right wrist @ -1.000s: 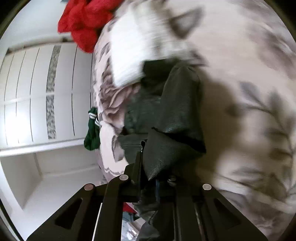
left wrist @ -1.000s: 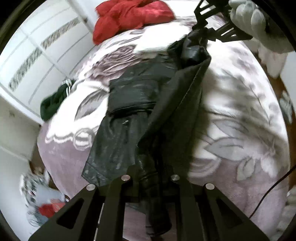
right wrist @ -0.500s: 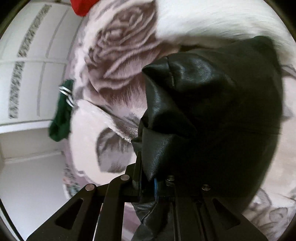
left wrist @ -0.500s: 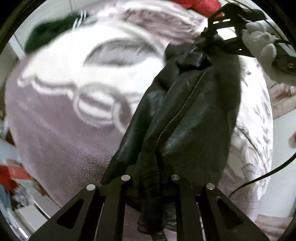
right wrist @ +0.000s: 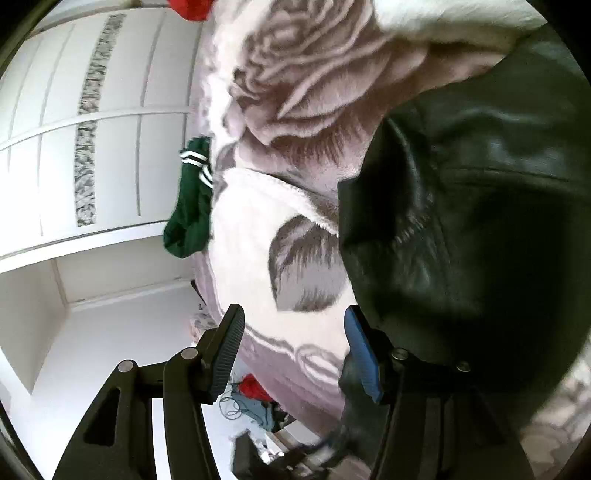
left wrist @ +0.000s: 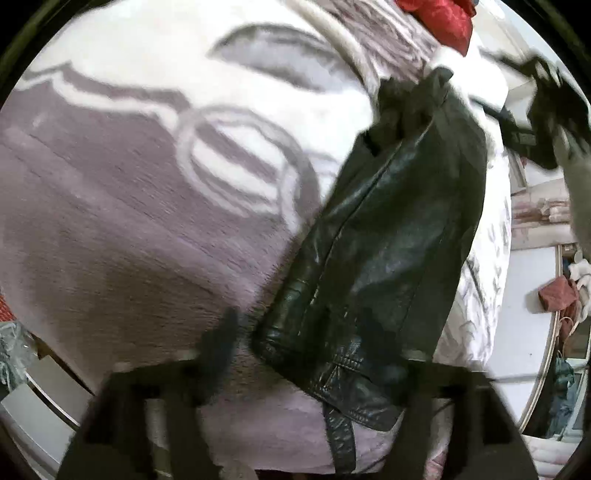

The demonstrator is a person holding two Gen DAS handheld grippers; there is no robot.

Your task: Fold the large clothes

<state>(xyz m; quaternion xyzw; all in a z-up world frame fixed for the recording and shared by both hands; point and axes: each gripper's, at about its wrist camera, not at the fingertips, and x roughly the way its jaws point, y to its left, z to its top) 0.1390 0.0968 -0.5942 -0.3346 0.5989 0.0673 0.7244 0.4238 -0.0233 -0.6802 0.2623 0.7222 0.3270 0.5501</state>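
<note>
A black leather jacket (left wrist: pixel 388 236) lies folded lengthwise on the bed's floral blanket (left wrist: pixel 147 221). My left gripper (left wrist: pixel 299 343) is open and blurred, its fingers apart just over the jacket's near hem, holding nothing. My right gripper (right wrist: pixel 291 347) is open, its blue pad (right wrist: pixel 360 350) beside the jacket's edge (right wrist: pixel 461 221), holding nothing. The right gripper also shows blurred at the top right of the left wrist view (left wrist: pixel 546 110), beyond the jacket's far end.
A red garment (left wrist: pixel 439 18) lies at the head of the bed. A green garment with white stripes (right wrist: pixel 192 199) hangs at the bed's edge by a white wardrobe (right wrist: pixel 92 129). Clutter lies on the floor (right wrist: pixel 255 402).
Both grippers have opened and let go of the jacket, which now lies folded on the blanket. The right gripper has pulled away from the jacket's far end.
</note>
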